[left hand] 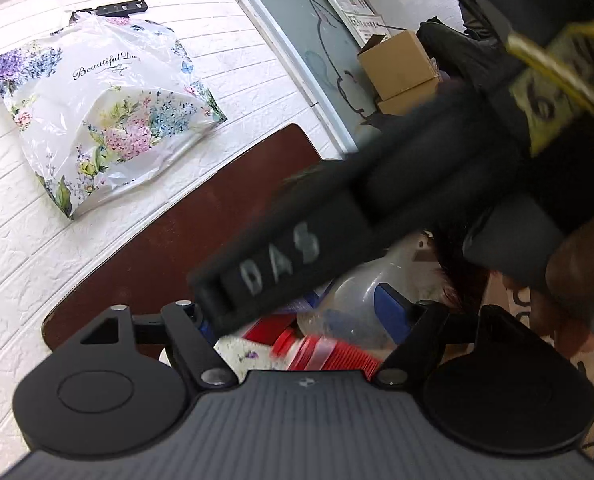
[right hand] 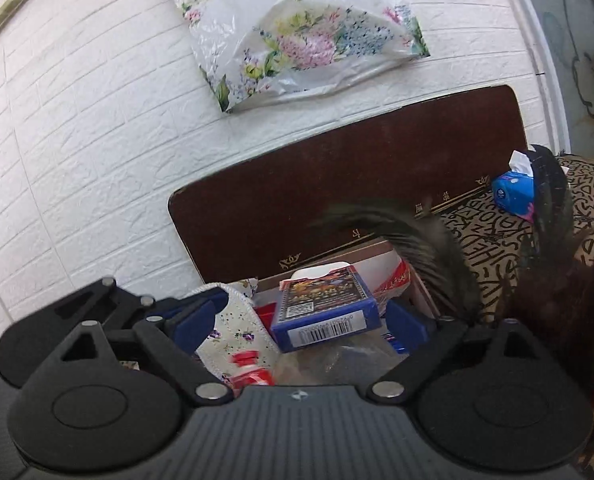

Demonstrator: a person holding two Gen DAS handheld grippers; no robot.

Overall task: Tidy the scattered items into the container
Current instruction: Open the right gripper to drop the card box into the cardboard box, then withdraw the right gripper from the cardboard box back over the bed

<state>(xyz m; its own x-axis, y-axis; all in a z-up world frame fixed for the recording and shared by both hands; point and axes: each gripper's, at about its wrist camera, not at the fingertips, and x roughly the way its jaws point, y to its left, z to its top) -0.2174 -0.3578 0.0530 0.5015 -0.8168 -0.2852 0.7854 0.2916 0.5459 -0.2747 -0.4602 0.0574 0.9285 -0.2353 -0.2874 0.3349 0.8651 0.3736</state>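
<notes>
Left wrist view: a white brick-pattern wall carries a floral bag [left hand: 109,108] printed "Beautiful Day". The other gripper, marked "DAS", crosses close above the left gripper [left hand: 309,320], whose jaws stand apart around a clear bottle [left hand: 353,300] without pressing it; the two grippers could collide.

Right wrist view: below a dark headboard [right hand: 337,168], the right gripper [right hand: 297,320] is spread wide over the container [right hand: 377,252], a blue barcoded box [right hand: 325,312] loose between its jaws. It could slide off the heap.

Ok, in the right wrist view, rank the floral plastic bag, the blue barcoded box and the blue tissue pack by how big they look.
1. floral plastic bag, clearly the largest, though farthest away.
2. blue barcoded box.
3. blue tissue pack, smallest, but partly hidden by dark feathers and farther off, so its place against the box is unsure.
</notes>
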